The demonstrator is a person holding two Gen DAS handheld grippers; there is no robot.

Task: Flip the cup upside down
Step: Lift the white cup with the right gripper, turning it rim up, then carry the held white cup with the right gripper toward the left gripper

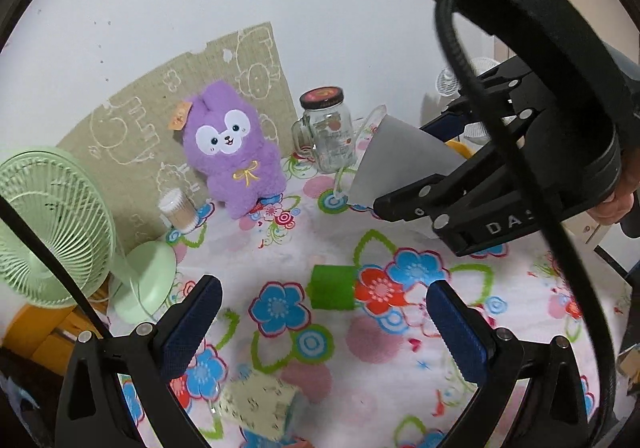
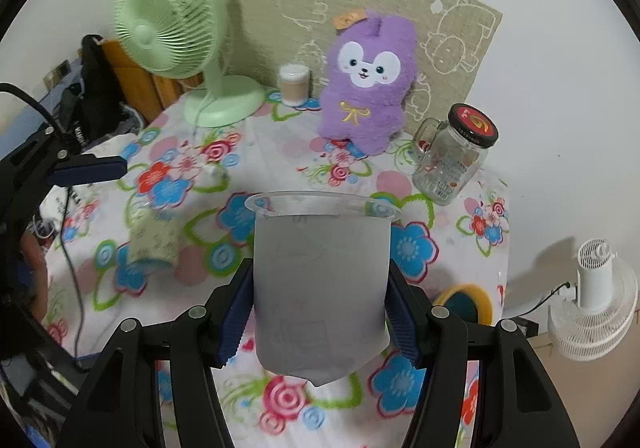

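A clear plastic cup with a grey paper sleeve (image 2: 320,280) sits between the pads of my right gripper (image 2: 320,324), which is shut on it and holds it above the floral tablecloth (image 2: 440,256). Its rim points away from the camera. In the left wrist view the same cup (image 1: 394,158) is tilted, rim towards the glass jar, held by the right gripper (image 1: 416,184) at the upper right. My left gripper (image 1: 324,316) is open and empty, low over the cloth.
A purple plush toy (image 2: 366,84), a green fan (image 2: 176,28), a cotton swab tub (image 2: 294,84) and a glass jar mug with a black lid (image 2: 452,160) stand along the back. A patterned roll (image 2: 154,240) and a green cylinder (image 1: 332,286) lie on the cloth.
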